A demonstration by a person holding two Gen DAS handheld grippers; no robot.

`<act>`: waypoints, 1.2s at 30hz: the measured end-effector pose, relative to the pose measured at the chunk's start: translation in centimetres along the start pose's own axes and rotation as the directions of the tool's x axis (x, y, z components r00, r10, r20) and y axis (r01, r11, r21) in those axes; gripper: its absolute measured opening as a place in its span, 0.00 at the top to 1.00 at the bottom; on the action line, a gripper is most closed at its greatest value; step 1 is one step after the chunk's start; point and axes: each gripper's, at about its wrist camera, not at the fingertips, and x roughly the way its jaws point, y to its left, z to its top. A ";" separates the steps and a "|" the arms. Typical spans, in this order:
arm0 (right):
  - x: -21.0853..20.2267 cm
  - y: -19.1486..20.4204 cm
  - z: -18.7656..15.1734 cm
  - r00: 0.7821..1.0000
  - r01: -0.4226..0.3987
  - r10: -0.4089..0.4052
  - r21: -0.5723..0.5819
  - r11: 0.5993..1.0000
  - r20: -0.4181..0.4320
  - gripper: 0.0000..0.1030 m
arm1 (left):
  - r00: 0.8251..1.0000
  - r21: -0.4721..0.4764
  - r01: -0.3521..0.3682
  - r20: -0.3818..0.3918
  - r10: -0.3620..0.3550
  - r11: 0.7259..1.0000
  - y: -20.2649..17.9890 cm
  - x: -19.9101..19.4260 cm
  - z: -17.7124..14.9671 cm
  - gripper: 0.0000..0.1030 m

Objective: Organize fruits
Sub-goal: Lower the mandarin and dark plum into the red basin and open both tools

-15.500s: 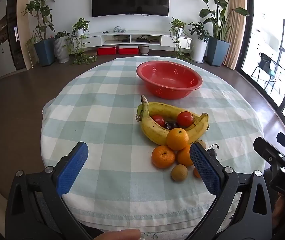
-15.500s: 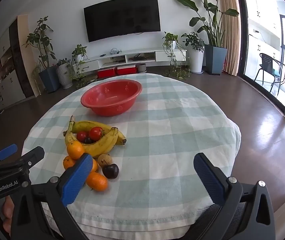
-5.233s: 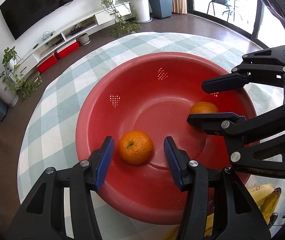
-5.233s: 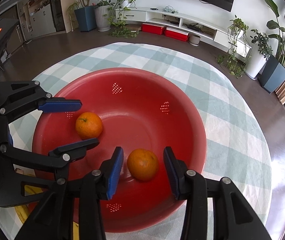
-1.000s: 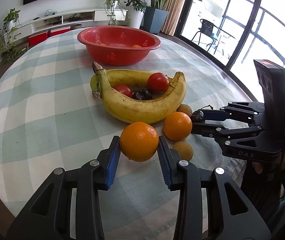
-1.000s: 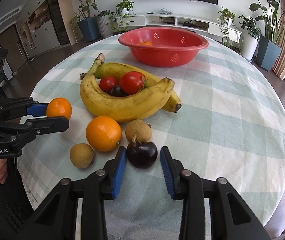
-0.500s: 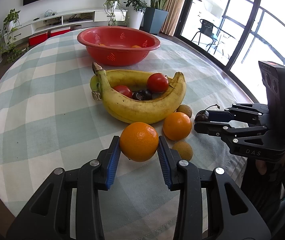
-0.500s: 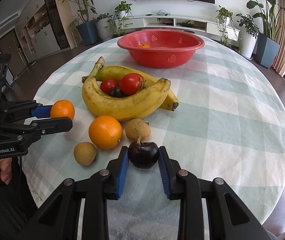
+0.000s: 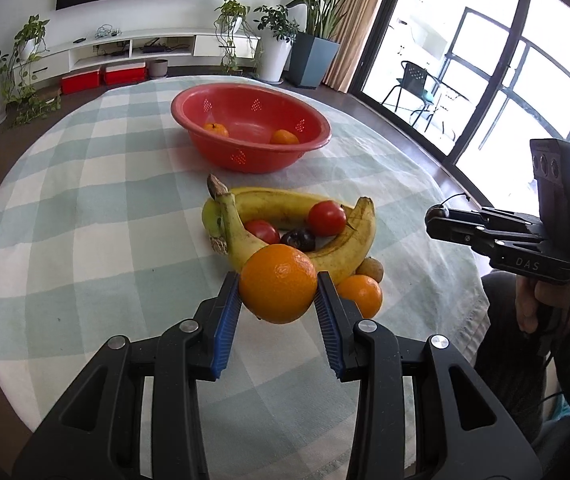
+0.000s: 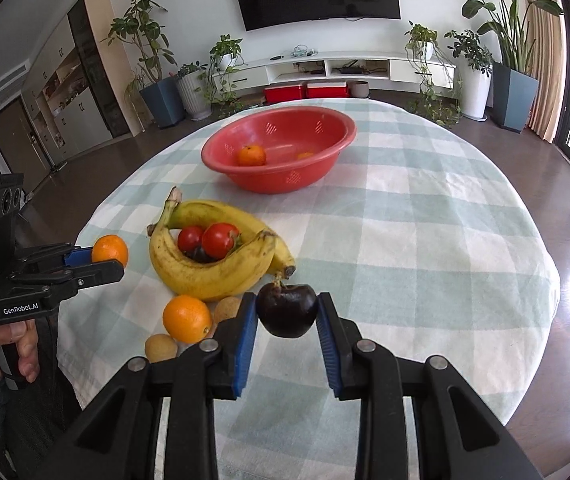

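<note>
The left claw (image 9: 278, 303) holds a big orange (image 9: 278, 289). Its two blue pads press on both sides of the orange. The orange is up off the desk (image 9: 85, 208), which has a checked cloth on it.

The right claw (image 10: 287, 322) holds a dark plum (image 10: 287, 310). Its blue pads squeeze the plum from both sides. The plum has a little stem on top, and it hangs in the air above the cloth.

Just past the left claw lie two bananas (image 9: 285, 236), curved into a ring. Inside the ring sit two tomatoes (image 9: 327, 218) and one more dark fruit (image 9: 299, 239). Right beside the left claw, on its right, another orange (image 9: 361, 295) rests on the cloth. A small brown fruit (image 9: 371, 268) sits next to it, touching the banana.

From the right claw, a second small brown fruit (image 10: 161, 347) lies low on its left, near the edge of the desk.

Far ahead of both claws stands a red bowl (image 9: 245, 156). It has little holes in its wall. Two small oranges (image 9: 216, 130) are inside it, well apart from each other.

A hand (image 10: 3, 344) grips the handle of the left claw.
</note>
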 end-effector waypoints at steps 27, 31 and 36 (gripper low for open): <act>14.0 -1.9 18.7 0.986 -0.124 0.120 -0.025 0.992 -0.118 0.68 | 0.978 0.337 -0.091 -0.148 0.149 0.937 -1.2 15.0 15.5 0.66; 16.5 -1.6 18.8 0.980 -0.124 0.118 -0.030 0.992 -0.163 0.68 | 0.976 0.328 -0.077 -0.170 0.139 0.942 -0.7 16.6 15.1 0.66; 19.1 -1.3 18.6 0.971 -0.103 0.093 -0.037 0.994 -0.219 0.68 | 0.976 0.326 -0.071 -0.174 0.134 0.943 -0.2 17.3 15.5 0.66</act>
